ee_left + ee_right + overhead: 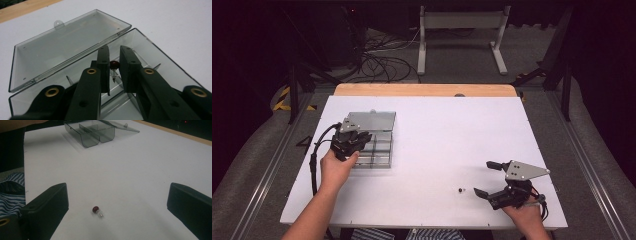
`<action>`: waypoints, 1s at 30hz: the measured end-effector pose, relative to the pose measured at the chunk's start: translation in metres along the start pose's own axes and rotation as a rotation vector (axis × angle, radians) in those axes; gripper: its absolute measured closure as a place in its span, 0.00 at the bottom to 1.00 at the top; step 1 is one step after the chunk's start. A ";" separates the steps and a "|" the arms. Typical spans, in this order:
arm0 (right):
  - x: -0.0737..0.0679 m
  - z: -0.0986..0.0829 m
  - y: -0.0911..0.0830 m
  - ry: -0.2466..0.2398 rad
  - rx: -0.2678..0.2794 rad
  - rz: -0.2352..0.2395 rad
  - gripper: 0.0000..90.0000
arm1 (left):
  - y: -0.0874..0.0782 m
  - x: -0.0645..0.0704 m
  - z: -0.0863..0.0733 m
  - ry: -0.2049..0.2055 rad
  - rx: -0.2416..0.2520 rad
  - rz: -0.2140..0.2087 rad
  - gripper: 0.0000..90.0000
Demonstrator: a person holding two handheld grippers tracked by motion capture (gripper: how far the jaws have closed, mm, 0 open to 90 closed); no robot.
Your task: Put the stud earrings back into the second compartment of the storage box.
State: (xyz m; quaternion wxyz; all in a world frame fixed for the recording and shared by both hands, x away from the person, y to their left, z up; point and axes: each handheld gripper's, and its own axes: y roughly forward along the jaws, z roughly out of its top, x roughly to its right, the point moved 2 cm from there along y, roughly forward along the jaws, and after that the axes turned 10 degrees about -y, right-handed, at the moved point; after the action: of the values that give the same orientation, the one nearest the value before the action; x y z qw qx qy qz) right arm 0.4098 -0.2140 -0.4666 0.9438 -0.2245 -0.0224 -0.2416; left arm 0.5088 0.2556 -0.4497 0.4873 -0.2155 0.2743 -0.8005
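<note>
A clear plastic compartment box point(381, 150) lies at the table's left with its lid point(371, 120) folded back flat. Over the box, my left gripper point(358, 138) is shut on a small dark-red bead with a metal pin point(114, 65); the pin points down into a compartment point(160, 58). A second red bead with a pin point(460, 190) lies loose on the white table near the front edge. My right gripper point(482, 177) stands open just right of it, with nothing between the jaws. In the right gripper view the loose bead point(96, 209) lies between and slightly ahead of the wide jaws.
The white table point(447, 130) has a wooden strip point(422, 90) along its far edge. Dividers split the box point(92, 137) into several compartments. The person's striped clothing point(11, 192) sits at the front edge. Cables and a metal stand point(462, 35) are on the floor beyond.
</note>
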 end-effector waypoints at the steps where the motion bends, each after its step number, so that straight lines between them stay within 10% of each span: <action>1: 0.000 0.000 0.000 0.000 -0.001 -0.001 0.04 | 0.002 -0.001 0.000 -0.006 -0.005 0.004 0.88; 18: 0.000 0.000 0.000 -0.001 0.001 0.004 0.04 | 0.023 -0.014 -0.006 -0.043 -0.118 0.041 0.87; 30: 0.000 0.000 -0.001 -0.004 0.004 0.000 0.04 | 0.011 0.002 0.001 -0.023 -0.019 0.004 0.56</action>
State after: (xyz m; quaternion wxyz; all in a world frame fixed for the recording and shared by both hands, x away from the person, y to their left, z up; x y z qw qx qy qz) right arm 0.4094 -0.2146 -0.4662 0.9442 -0.2231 -0.0247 -0.2409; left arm 0.5160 0.2489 -0.4555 0.4898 -0.2287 0.2767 -0.7945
